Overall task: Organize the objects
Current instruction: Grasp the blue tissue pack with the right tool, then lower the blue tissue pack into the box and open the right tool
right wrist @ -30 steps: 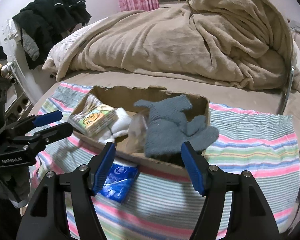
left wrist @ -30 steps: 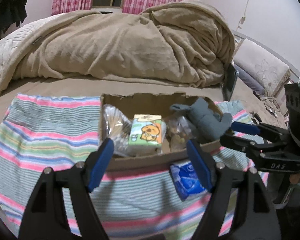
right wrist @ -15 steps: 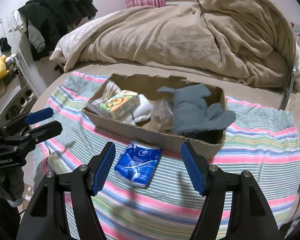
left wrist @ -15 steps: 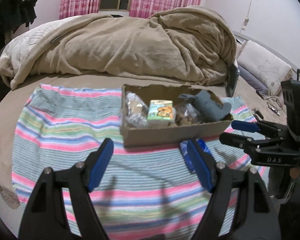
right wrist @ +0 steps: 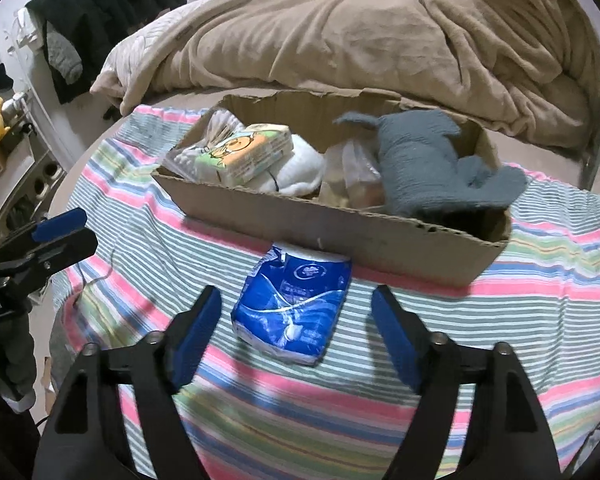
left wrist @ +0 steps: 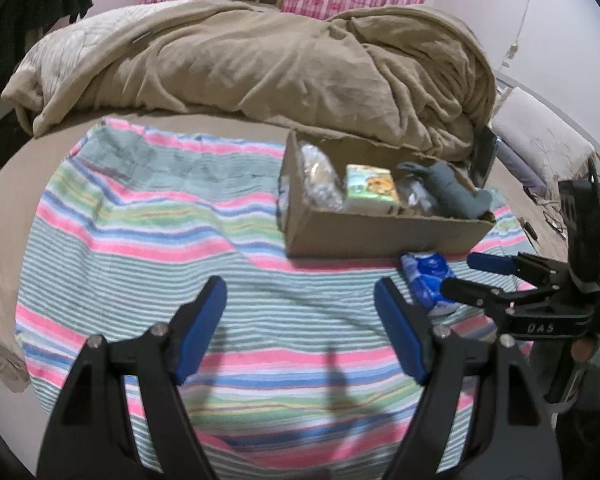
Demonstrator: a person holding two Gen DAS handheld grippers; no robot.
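Observation:
A shallow cardboard box (right wrist: 340, 236) (left wrist: 380, 236) sits on a striped towel (left wrist: 140, 240) on the bed. It holds a tissue pack with an orange cartoon (right wrist: 246, 154) (left wrist: 370, 184), a grey knitted cloth (right wrist: 428, 168) (left wrist: 452, 192), a white cloth (right wrist: 300, 168) and clear plastic bags (right wrist: 356, 172). A blue tissue packet (right wrist: 294, 308) (left wrist: 428, 280) lies on the towel just in front of the box. My right gripper (right wrist: 296, 320) is open and empty, its jaws on either side of the blue packet. My left gripper (left wrist: 300, 312) is open and empty over the bare towel, left of the packet.
A rumpled beige blanket (left wrist: 260, 64) is heaped behind the box. Dark clothes (right wrist: 112, 8) hang at the left wall. A pillow (left wrist: 540, 140) lies at the right. The bed edge runs close to both grippers.
Both grippers have drawn back from the box. The right one now lines up on the blue packet. The left one has swung left, so the box sits to its right.

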